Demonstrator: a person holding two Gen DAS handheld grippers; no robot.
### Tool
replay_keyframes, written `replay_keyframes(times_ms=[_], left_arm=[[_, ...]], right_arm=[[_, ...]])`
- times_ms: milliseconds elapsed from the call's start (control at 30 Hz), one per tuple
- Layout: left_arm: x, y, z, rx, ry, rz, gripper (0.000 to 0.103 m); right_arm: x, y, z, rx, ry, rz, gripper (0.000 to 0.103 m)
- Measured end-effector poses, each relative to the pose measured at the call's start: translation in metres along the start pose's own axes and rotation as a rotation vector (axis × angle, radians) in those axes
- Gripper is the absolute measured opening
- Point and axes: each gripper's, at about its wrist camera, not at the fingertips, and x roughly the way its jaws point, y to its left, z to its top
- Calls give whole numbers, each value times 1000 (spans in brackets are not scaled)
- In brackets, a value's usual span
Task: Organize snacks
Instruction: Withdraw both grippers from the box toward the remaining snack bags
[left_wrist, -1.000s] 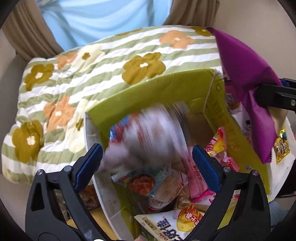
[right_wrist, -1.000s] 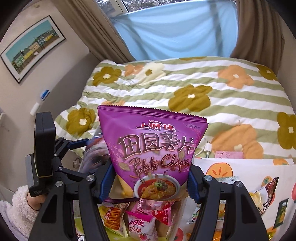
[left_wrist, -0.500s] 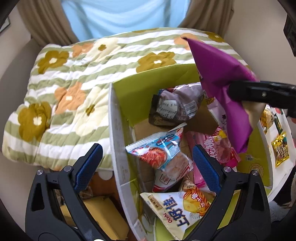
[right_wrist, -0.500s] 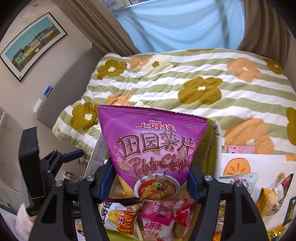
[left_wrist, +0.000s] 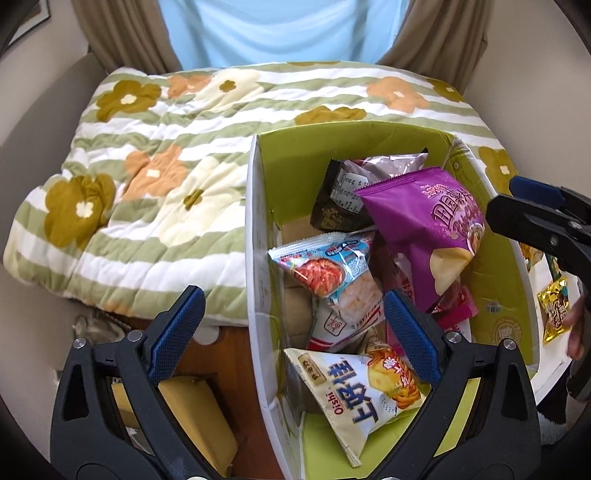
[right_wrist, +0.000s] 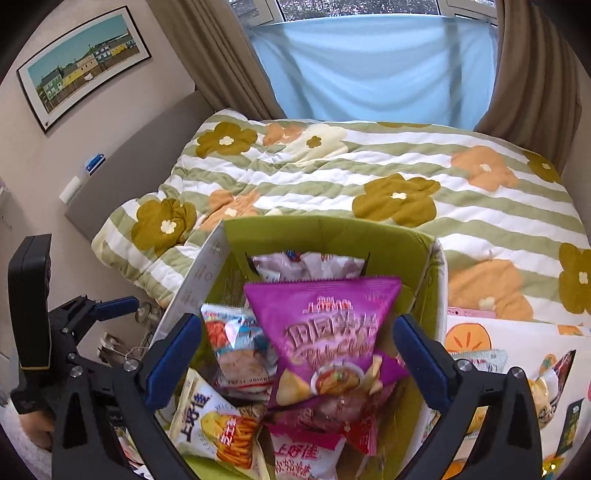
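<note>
A green cardboard box (left_wrist: 369, 147) (right_wrist: 332, 232) holds several snack bags. A purple potato chip bag (left_wrist: 424, 218) (right_wrist: 328, 325) lies in the box on top of the others, free of any gripper and blurred in the right wrist view. My right gripper (right_wrist: 295, 350) is open and empty just above it; its fingers (left_wrist: 535, 192) show at the right edge of the left wrist view. My left gripper (left_wrist: 291, 321) is open and empty over the box's near left wall. A cream Oishi bag (left_wrist: 362, 395) (right_wrist: 214, 421) lies at the box's near end.
The box stands against a bed with a flowered striped quilt (left_wrist: 155, 177) (right_wrist: 369, 177). A white tray (right_wrist: 517, 354) with more small snacks, a gold packet (left_wrist: 556, 310) among them, sits right of the box. Yellow packets (left_wrist: 199, 417) lie on the floor at left.
My right gripper has opened and let go of the purple chip bag, which has dropped into the box. My left gripper stays open and has drawn back a little.
</note>
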Motion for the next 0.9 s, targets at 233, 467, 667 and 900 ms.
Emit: replay_keyframes(times_ms=[233,467,667,900], left_arm=[[-17,-7,-5,-7,-34,-9,97],[-47,-31,-10,-7,-81,-12,97],[-74,-80,-19,-2,-127,-14,97],[-95,-160,-34,11,-187,-55,97]], right_arm=[[-14,7,-10,4,7,-10,103],[-52,4,-20,-3,-47,-25,103],[-101,-18,-35,-18,-107,-58,103],[-163,-62,-65,-43,-143,-109,103]])
